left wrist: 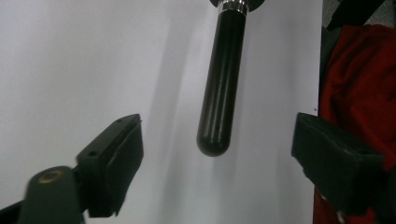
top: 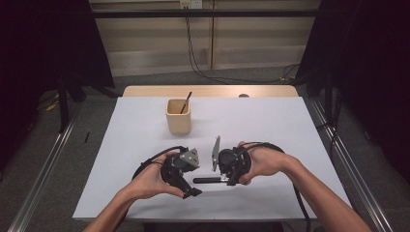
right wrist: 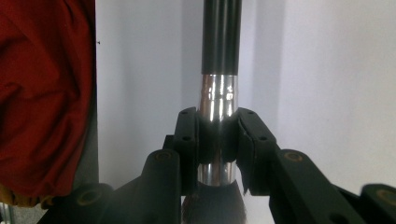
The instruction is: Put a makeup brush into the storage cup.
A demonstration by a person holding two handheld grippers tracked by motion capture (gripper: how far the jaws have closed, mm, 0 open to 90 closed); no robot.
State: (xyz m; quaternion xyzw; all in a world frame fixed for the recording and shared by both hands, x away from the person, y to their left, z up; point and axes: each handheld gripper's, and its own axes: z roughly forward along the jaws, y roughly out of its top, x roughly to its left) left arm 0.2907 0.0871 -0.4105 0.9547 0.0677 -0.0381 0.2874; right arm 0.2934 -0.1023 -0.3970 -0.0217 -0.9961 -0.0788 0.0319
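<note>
A brush with a black handle and a silver ferrule lies level just above the white table. My right gripper is shut on the ferrule, its pads pressing from both sides. The bristle end is hidden under that gripper. The handle points at my left gripper, whose jaws stand open. In the left gripper view its rounded end hangs between the two pads, touching neither.
A light wooden cup stands behind the hands at mid table, with a thin dark stick leaning in it. Red cloth shows past the table's near edge. Dark curtains flank the table.
</note>
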